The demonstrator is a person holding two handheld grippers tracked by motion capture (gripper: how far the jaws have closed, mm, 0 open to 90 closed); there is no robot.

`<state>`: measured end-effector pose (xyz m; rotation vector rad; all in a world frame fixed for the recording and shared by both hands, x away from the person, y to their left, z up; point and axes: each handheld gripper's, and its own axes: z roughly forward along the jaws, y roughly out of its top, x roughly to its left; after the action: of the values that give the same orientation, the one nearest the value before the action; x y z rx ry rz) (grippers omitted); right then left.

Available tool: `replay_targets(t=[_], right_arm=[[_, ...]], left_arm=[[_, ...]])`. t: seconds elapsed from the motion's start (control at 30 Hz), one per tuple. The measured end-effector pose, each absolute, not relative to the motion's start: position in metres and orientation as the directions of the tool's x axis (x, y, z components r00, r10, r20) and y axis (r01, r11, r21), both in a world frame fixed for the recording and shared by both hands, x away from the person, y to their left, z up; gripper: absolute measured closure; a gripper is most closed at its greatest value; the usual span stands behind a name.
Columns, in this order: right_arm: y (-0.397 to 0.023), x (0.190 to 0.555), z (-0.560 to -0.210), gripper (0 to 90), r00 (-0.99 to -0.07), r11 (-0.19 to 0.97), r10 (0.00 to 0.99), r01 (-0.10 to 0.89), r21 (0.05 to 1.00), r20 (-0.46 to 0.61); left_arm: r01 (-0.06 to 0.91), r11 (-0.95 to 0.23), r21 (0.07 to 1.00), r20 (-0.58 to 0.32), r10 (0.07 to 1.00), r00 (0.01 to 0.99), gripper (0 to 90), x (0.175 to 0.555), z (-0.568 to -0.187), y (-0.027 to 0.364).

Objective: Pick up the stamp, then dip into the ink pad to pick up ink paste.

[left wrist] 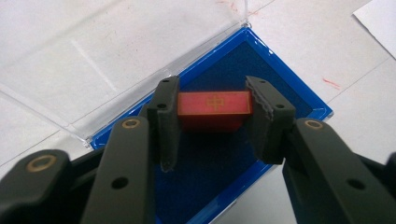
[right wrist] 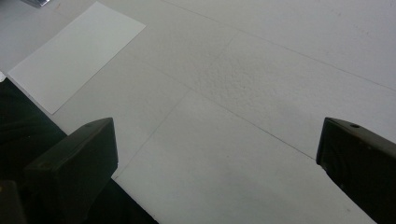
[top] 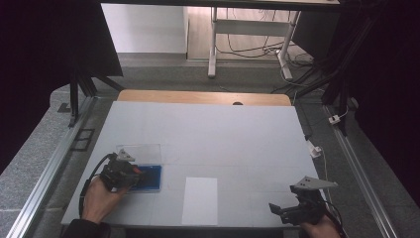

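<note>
A small red block (left wrist: 214, 103) with a gold mark on its top sits inside a shallow blue-lined case (left wrist: 280, 88). The case's clear lid (left wrist: 116, 60) lies open flat behind it. My left gripper (left wrist: 211, 88) is shut on the red block, one pad against each end. In the high view the left gripper (top: 136, 176) reaches over the blue case (top: 153, 178) at the table's front left. My right gripper (top: 280, 210) hovers near the front right edge. Its jaws (right wrist: 219, 154) stand wide open over bare tabletop, with nothing between them.
A white paper sheet (top: 199, 201) lies at the front middle of the white table (top: 208, 134), between the two hands. A wooden strip (top: 203, 97) runs along the far edge. Metal rails flank the table, and cables (top: 317, 151) lie at its right.
</note>
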<state>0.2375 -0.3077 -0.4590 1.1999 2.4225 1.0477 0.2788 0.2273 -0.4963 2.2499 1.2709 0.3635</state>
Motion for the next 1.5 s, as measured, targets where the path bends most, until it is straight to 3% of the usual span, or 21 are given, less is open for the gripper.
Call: replay_targets(t=[0.7,1.1,1.5], right_arm=[[-0.307,0.236,-0.459,0.0,-0.645,0.419,0.759,0.584,0.695,0.084],[-0.306,0.236,-0.459,0.0,-0.647,0.424,0.758,0.583,0.693,0.081],[-0.306,0.236,-0.459,0.0,-0.647,0.424,0.758,0.583,0.693,0.081]], left_arm=[[0.663,-0.394,0.636,-0.027,0.848,0.529,58.6,0.269,-0.477,0.227],[0.687,-0.385,0.616,-0.075,0.84,0.538,58.5,0.271,-0.476,0.225],[0.704,-0.39,0.594,-0.067,0.848,0.526,58.5,0.276,-0.48,0.223]])
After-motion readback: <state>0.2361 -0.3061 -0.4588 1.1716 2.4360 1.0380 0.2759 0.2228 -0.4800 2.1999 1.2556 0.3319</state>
